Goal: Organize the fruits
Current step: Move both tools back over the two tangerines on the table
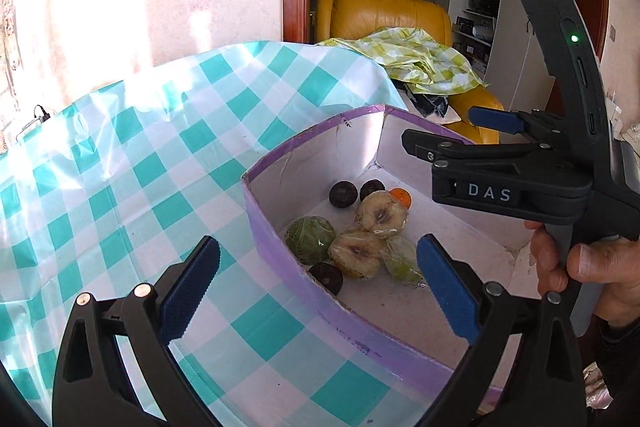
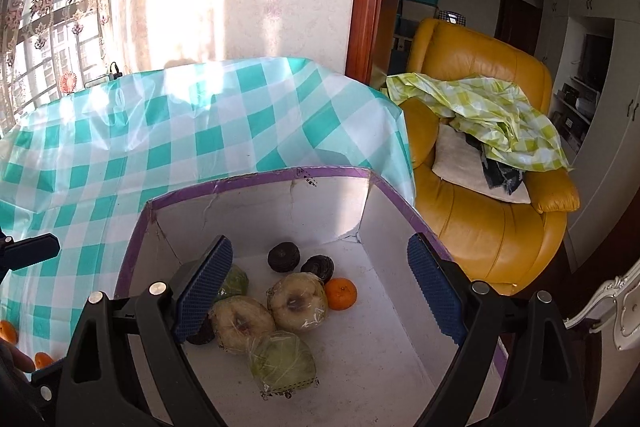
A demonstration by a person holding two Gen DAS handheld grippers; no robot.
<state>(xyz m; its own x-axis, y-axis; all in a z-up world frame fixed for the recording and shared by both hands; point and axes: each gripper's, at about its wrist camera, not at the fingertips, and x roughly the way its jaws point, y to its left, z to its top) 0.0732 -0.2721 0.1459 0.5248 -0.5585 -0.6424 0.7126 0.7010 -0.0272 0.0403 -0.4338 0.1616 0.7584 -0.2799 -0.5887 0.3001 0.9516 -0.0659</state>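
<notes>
Two claws, both empty, hang over the purple-edged box (image 2: 256, 183) that sits on the checked surface (image 2: 120, 155). My judgement is that the step in hand is fetching the next fruit, since several are already in the box: two wrapped pale fruits (image 2: 296, 301) at the middle of the right wrist frame, a wrapped green one (image 2: 282, 361) below them, dark round ones (image 2: 284, 257) above, and a small orange (image 2: 340, 293) to their right. More oranges (image 2: 8, 331) lie loose on the surface at the lower left edge of that frame, outside the box, so those look like what is left.

To do it well I would lift clear of the box wall before swinging left (the cardboard rim is easy to clip), come down over one orange with the pads either side of it, and close gently, as it rolls.

My right claw (image 2: 320, 291) is spread wide, pads apart, touching nothing. My left claw (image 1: 320, 287) in its own frame is spread just as wide, nothing between its pads, straddling the box's near wall.
</notes>
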